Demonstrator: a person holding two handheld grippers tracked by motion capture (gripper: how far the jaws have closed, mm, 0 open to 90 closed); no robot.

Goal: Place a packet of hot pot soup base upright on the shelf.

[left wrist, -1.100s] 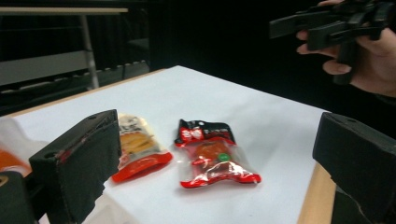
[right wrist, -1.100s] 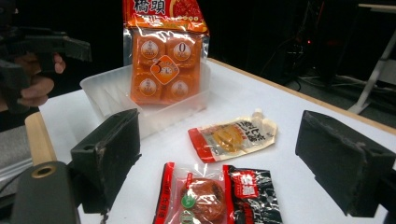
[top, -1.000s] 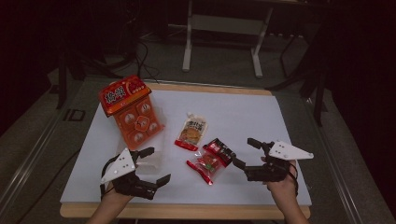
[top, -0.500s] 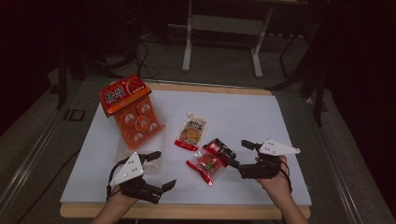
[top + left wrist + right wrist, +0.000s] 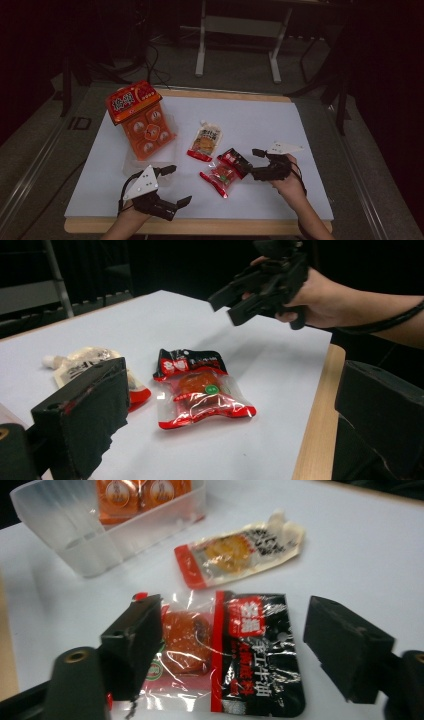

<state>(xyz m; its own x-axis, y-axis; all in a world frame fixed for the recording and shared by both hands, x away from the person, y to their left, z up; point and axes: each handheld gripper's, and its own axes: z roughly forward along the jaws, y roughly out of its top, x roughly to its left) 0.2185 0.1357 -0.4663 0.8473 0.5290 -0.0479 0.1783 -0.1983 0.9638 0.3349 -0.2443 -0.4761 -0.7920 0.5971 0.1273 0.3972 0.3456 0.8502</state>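
Note:
A red and black snack packet (image 5: 223, 172) lies flat on the white table (image 5: 260, 120), also in the left gripper view (image 5: 200, 390) and the right gripper view (image 5: 235, 655). My right gripper (image 5: 250, 164) points left at it, low over its right end. Its jaws have just been closing a little, and they straddle the packet with the pads (image 5: 135, 635) clear of it: the right gripper (image 5: 240, 645) is open. My left gripper (image 5: 176, 186) rests open near the front edge, nothing between its jaws (image 5: 235, 415). The right gripper (image 5: 223, 310) hovers behind the packet there.
A beige sauce pouch (image 5: 206, 141) with a red bottom lies just behind the packet (image 5: 245, 550). An orange multi-pack (image 5: 142, 125) leans in a clear plastic tray (image 5: 100, 535) at the back left. The wooden table edge (image 5: 320, 415) runs close to my left gripper.
My right gripper has moved left and down, up to the red and black packet, and its jaws have narrowed slightly. The left gripper has barely shifted.

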